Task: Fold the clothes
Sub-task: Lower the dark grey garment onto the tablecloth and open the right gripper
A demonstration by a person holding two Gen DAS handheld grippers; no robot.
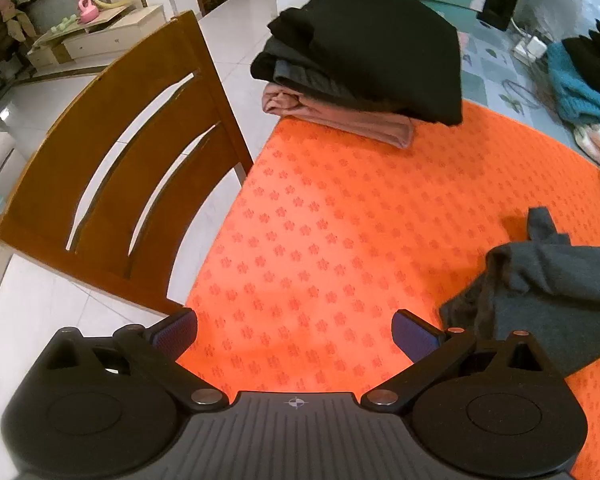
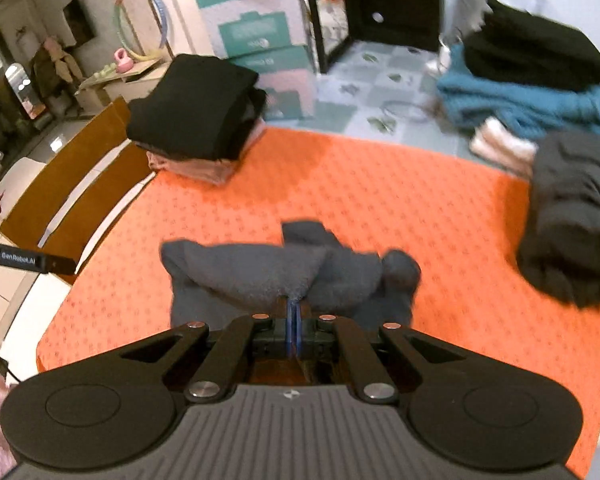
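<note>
— Jaws first: how do they stand?

— Left gripper (image 1: 296,334) is spread wide over the orange cloth (image 1: 340,220), nothing between its blue pads (image 1: 414,336). Right gripper (image 2: 294,320) is pinched tight, pads nearly meeting, on a fold of the grey garment (image 2: 268,276).

— Where is that garment?

— Bunched on the cloth just ahead of the right gripper, near the middle of the table, one end humped into a rounded lump on the right. From the left wrist it shows at the right edge (image 1: 548,292), crumpled, partly hidden behind the gripper's right arm. Whether the pinched part is off the cloth I cannot tell.

— Other clothes?

— A folded stack (image 2: 196,116) sits at the far left corner of the cloth: black on top, grey in the middle, pink at the bottom. The left view has it at top centre (image 1: 364,56). A dark heap (image 2: 572,216) lies at the right edge of the cloth, blurred. Beyond it, off the cloth, a teal knit (image 2: 528,100) with a black garment (image 2: 536,52) on top.

— Around the table?

— A wooden chair (image 1: 112,164) stands against the left side. Boxes (image 2: 260,40) stand on the floor behind.
</note>
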